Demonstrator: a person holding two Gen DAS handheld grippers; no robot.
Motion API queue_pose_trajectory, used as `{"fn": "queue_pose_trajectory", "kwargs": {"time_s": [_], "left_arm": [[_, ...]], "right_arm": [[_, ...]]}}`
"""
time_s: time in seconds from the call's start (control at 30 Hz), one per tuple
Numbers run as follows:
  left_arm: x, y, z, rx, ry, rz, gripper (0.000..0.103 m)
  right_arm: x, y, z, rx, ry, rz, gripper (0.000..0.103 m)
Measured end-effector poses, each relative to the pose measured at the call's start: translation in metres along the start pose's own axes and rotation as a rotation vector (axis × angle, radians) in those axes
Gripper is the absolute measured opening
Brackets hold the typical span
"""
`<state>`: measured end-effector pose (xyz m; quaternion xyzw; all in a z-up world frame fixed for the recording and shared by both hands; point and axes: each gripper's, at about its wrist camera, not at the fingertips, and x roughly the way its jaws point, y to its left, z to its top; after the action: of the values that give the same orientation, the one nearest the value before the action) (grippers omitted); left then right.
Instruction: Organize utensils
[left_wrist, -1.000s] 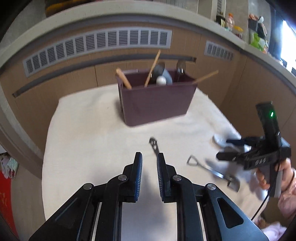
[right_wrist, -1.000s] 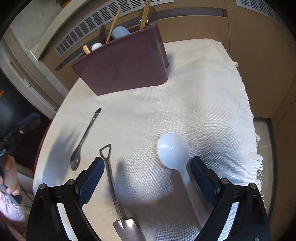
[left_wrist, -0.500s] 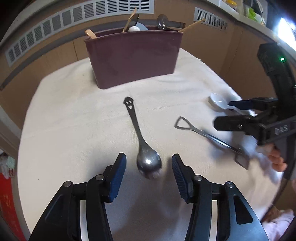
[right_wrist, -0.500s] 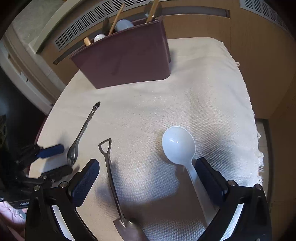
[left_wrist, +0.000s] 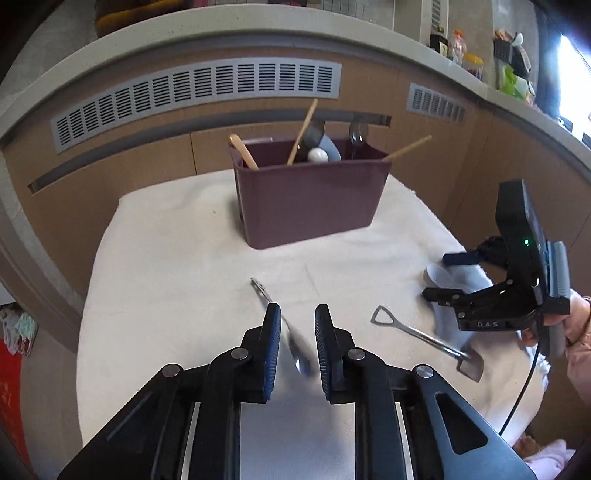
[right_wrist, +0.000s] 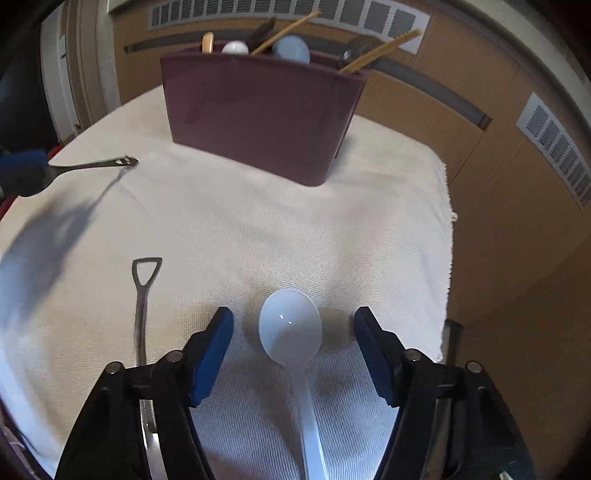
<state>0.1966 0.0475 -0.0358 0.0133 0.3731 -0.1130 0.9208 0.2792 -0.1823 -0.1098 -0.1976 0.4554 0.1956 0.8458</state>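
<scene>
Steel spoon (left_wrist: 295, 350): sitting between the left hand-held gripper (left_wrist: 297, 325) pads, bowl end in the gap, handle tip sticking out ahead toward the caddy; right view is showing it lifted clear of the cloth.
Left hand-held gripper state: jaws closing, clamped on the steel spoon.
White plastic spoon (right_wrist: 290, 328): lying on the cloth-covered desk (right_wrist: 258, 229), bowl centred between the right hand-held gripper (right_wrist: 293, 332) pads, handle running back under it.
Right hand-held gripper state: jaws closing, pads standing clear of the white spoon on both sides, not gripping.
Shovel-shaped spoon (right_wrist: 142, 295): lying on the cloth just left of the right gripper's left pad, untouched.
Maroon caddy (left_wrist: 310, 203): standing upright at the far side of the desk, holding wooden and other utensils.
</scene>
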Motion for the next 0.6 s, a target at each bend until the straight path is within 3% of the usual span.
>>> {"fn": "queue_pose_trajectory", "kwargs": {"time_s": [0.03, 0.07, 0.27, 0.37, 0.53, 0.6], "left_arm": [[-0.003, 0.002, 0.002, 0.000, -0.006, 0.007, 0.020], [-0.005, 0.004, 0.004, 0.002, -0.010, 0.014, 0.020], [0.003, 0.015, 0.002, 0.008, 0.053, 0.026, 0.021], [0.019, 0.016, -0.014, 0.034, 0.161, 0.027, 0.025], [0.046, 0.027, -0.044, -0.092, 0.300, -0.056, 0.038], [0.046, 0.024, -0.044, -0.121, 0.273, -0.071, 0.044]], "right_arm": [[0.000, 0.000, 0.000, 0.005, 0.010, 0.020, 0.038], [0.000, 0.000, 0.001, 0.011, 0.024, 0.038, 0.030], [-0.024, -0.002, -0.001, 0.062, -0.028, 0.035, 0.031], [-0.039, -0.003, -0.002, 0.088, -0.048, 0.064, 0.031], [-0.052, -0.001, -0.003, 0.094, -0.076, 0.077, 0.032], [-0.054, -0.001, -0.002, 0.095, -0.077, 0.081, 0.032]]}}
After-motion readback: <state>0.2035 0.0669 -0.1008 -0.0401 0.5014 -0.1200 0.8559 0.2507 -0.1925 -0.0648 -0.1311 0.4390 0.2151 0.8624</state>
